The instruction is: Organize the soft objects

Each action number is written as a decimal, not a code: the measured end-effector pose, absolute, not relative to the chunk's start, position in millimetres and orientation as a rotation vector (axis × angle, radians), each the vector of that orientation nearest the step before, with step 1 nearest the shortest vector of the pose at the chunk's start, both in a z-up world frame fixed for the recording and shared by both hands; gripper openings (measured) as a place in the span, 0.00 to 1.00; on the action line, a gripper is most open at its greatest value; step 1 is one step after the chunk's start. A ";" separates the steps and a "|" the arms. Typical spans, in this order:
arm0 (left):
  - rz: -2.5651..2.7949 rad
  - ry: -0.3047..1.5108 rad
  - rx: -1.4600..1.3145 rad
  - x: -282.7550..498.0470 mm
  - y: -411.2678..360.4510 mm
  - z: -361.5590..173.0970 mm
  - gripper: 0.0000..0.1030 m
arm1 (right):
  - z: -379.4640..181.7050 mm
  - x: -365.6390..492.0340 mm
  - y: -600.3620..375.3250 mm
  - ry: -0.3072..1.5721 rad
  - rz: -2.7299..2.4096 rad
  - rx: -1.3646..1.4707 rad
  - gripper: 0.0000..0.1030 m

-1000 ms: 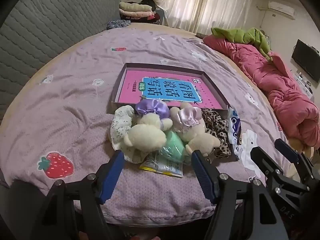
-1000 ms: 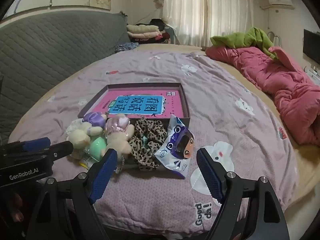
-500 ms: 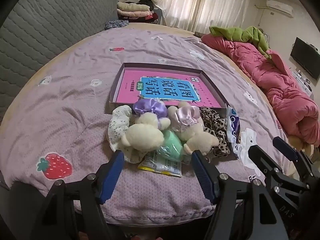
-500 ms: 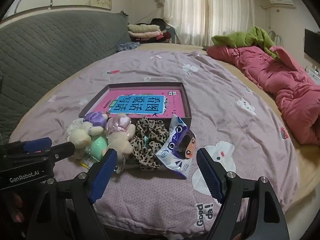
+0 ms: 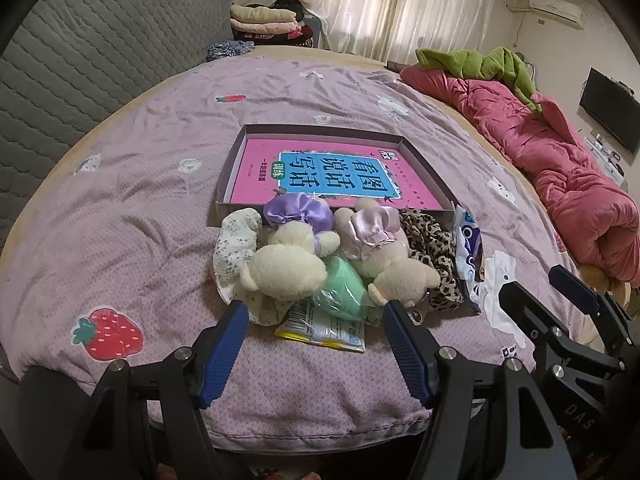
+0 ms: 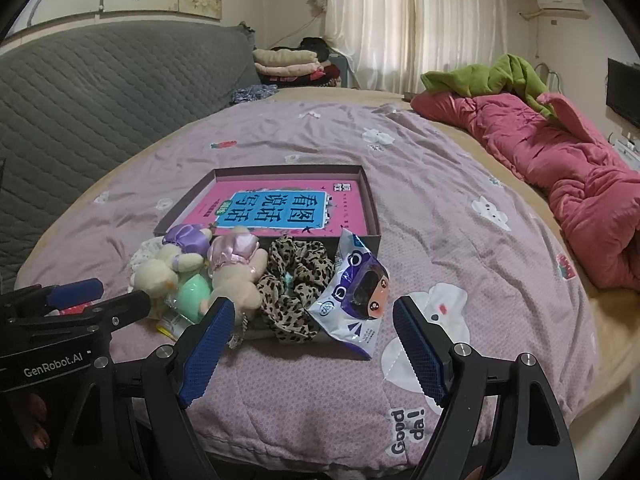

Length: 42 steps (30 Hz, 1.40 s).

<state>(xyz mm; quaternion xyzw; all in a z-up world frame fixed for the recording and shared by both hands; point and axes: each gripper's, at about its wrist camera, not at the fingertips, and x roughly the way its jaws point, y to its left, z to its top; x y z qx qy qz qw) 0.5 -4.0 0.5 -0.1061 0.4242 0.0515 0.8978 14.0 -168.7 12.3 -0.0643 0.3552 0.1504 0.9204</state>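
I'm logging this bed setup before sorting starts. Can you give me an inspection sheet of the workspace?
Surface: purple printed bedspread, slightly wrinkled.
Job's things: two cream plush bears, floral scrunchie, leopard scrunchie, mint soft item, blue-white packet and a flat yellow-edged packet, all heaped at the near edge of the open box, which holds a pink book.
Clutter: pink quilt with green blanket along the bed's right side.
Grippers: left gripper open, holding nothing; right gripper open, holding nothing.
Cables: nothing seen on the bed.
Surroundings: grey quilted headboard, folded clothes, curtains.
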 end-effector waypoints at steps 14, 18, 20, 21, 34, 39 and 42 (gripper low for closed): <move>0.101 0.894 -0.216 1.6 -4.7 -4.4 0.67 | 12.7 13.8 -166.7 0.724 0.304 -0.143 0.80; 0.102 0.897 -0.215 1.0 -5.4 -5.4 0.67 | 12.5 13.8 -166.2 0.723 0.307 -0.146 0.80; 0.104 0.893 -0.214 0.5 -5.8 -5.4 0.67 | 12.8 12.9 -165.2 0.722 0.307 -0.149 0.80; 0.104 0.893 -0.215 0.4 -5.6 -5.9 0.67 | 12.4 13.3 -165.2 0.723 0.307 -0.149 0.80; 0.111 0.899 -0.215 -1.1 -5.0 -6.1 0.67 | 11.0 11.7 -165.0 0.721 0.311 -0.155 0.80; 0.112 0.903 -0.219 -0.5 -3.2 -6.5 0.67 | 10.5 11.9 -166.7 0.728 0.310 -0.151 0.80; 0.112 0.900 -0.221 -0.6 -4.1 -6.2 0.67 | 10.3 12.1 -167.6 0.731 0.308 -0.146 0.80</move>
